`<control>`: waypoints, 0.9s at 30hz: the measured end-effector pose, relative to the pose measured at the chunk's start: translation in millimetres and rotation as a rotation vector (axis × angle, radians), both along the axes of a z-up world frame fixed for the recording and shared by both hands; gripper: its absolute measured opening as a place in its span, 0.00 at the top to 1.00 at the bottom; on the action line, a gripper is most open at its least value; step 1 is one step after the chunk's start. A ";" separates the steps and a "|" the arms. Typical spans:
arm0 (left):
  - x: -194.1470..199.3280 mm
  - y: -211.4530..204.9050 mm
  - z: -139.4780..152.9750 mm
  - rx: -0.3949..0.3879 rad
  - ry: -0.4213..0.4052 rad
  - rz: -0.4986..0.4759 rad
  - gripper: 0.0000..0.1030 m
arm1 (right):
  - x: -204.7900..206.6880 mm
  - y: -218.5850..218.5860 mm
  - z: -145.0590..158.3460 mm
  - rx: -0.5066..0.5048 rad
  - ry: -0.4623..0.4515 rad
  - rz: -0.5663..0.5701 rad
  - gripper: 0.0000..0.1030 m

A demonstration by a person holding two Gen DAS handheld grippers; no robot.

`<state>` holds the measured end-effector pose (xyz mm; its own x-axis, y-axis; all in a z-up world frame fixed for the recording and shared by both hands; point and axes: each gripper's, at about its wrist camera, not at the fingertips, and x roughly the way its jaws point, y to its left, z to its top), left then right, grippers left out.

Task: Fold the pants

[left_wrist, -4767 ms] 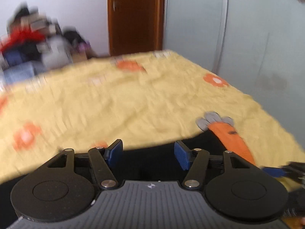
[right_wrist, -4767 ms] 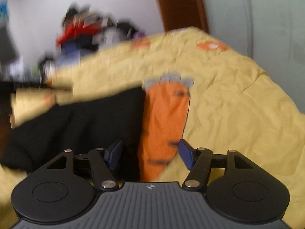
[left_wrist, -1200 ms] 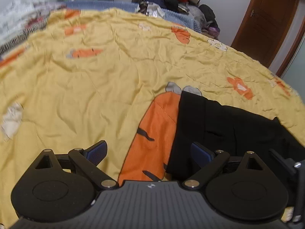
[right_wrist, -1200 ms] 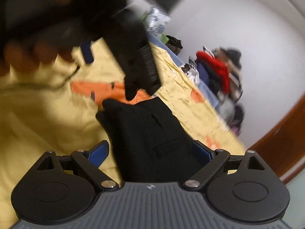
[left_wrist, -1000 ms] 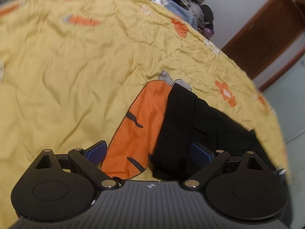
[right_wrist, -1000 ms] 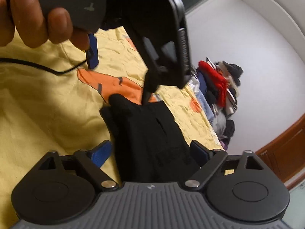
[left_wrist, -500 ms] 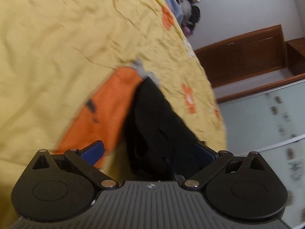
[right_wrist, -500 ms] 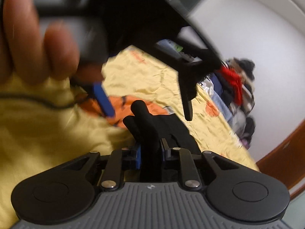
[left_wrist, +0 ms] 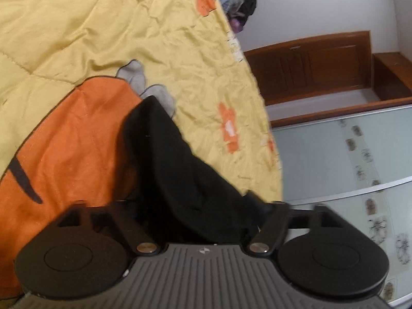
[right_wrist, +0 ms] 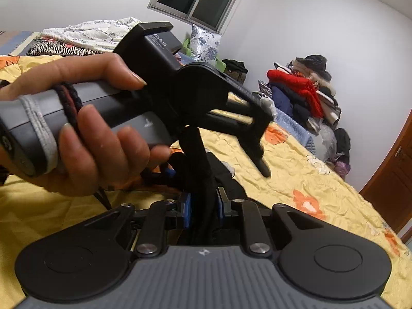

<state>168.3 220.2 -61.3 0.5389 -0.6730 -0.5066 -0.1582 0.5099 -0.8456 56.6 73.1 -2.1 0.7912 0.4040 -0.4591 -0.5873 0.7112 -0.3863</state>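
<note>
Pants: my black pants (left_wrist: 180, 170) lie bunched on the yellow bedspread (left_wrist: 77, 25), partly over its big orange carrot print (left_wrist: 72, 141), which I use as the landmark.
Pants' long axis: in my left wrist view the cloth runs from a rounded end beside the carrot's grey leaf top down to my left gripper (left_wrist: 198, 213), slanting away from the carrot toward the bed's edge as it nears me.
Pants at the right gripper: a narrow fold of the black cloth stands up between the blue pads (right_wrist: 186, 212) of my right gripper (right_wrist: 202, 211), lifted clear of the carrot print.
Right gripper: nearly closed, its pads pressing that fold from both sides.
Left gripper: about half open, its jaws have just been closing; the black cloth fills the gap between the fingers. The pads are hidden by the cloth and blurred, so I cannot tell whether they press on it.
Left hand: in my right wrist view my left hand (right_wrist: 85, 128) wraps the grey handle, with the left gripper's black fingers pointing down toward the cloth over the carrot.
Beyond the carrot: a pile of clothes (right_wrist: 306, 92) sits past the far edge of the bedspread, against the white wall.
Beside the bed: a brown wooden door (left_wrist: 322, 61) and a pale glass panel (left_wrist: 334, 154).
</note>
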 end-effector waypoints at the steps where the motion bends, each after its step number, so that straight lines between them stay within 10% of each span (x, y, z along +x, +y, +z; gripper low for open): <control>1: -0.9 -0.4 0.0 0.038 0.005 0.000 0.59 | -1.8 -1.7 0.2 0.007 0.011 0.002 0.81; 4: -5.3 4.5 -4.8 0.076 -0.001 0.010 0.78 | -0.7 -23.1 13.4 0.127 0.108 0.040 0.81; 8: -13.4 7.8 -5.8 0.091 -0.022 0.035 0.80 | 17.2 -65.6 33.5 0.363 0.221 -0.012 0.81; 18: -59.8 -48.1 63.4 0.455 -0.260 0.049 0.81 | 45.9 -47.3 8.8 0.344 0.255 -0.126 0.81; 27: -86.6 -127.4 105.5 0.546 -0.390 0.013 0.80 | 24.0 -126.3 32.6 0.559 0.239 -0.172 0.81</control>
<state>81.7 92.7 44.2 0.7575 -0.3678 -0.5393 0.0976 0.8807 -0.4635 80.6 -53.2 30.5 0.7681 0.5096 -0.3878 -0.4704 0.8599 0.1983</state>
